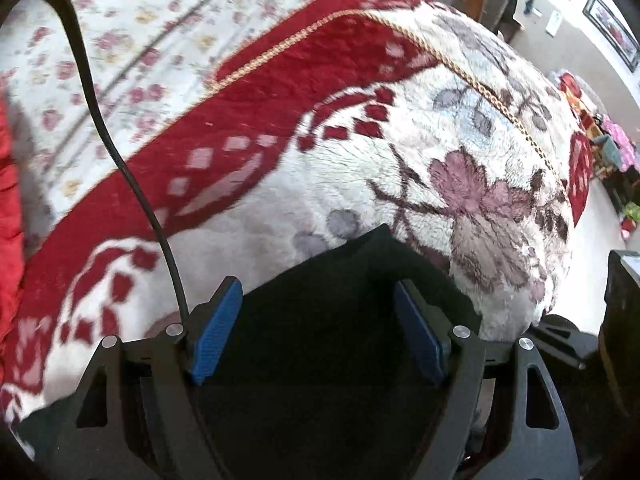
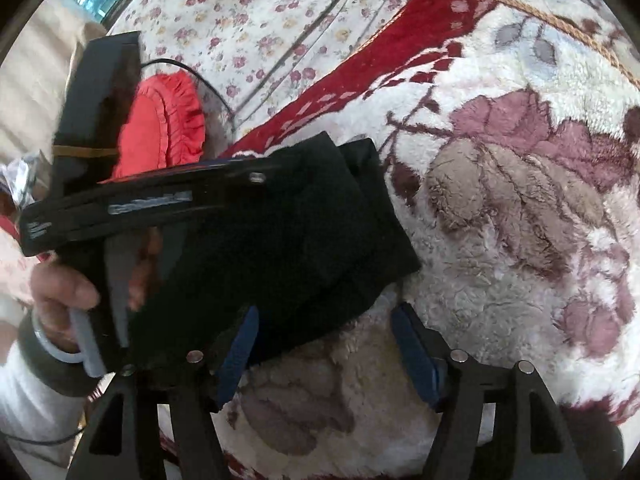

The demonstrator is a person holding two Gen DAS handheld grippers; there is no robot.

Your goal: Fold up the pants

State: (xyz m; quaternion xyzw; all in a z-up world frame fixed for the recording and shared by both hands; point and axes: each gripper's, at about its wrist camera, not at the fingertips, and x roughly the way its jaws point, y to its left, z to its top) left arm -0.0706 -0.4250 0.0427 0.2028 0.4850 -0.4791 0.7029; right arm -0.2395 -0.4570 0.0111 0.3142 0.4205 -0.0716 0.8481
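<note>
- The pants (image 2: 320, 232) lie as a compact black bundle on the plush floral blanket (image 2: 520, 200) that covers the bed, near the blanket's red border (image 1: 240, 120) — already doubled over on themselves, by the look of the stacked layers.
- In the left wrist view the left claw (image 1: 320, 332) hangs over the dark cloth with its blue pads (image 1: 218, 332) spread wide; the fabric fills the gap between them, but nothing is pinched.
- The right claw (image 2: 324, 348) is likewise released, its fingers apart at the near edge of the bundle, one pad just over the cloth and the other over bare blanket.
- The right wrist view also shows the left tool lying across the bundle, the person's hand (image 2: 60, 292) on its trigger.
- My judgement: the fold is largely made, and this is either a final fold or the flattening of the stack.
- The next move calls for closing on a free edge of the top layer — both claws gripping one edge, so the layers do not slide apart on the soft pile.
</note>
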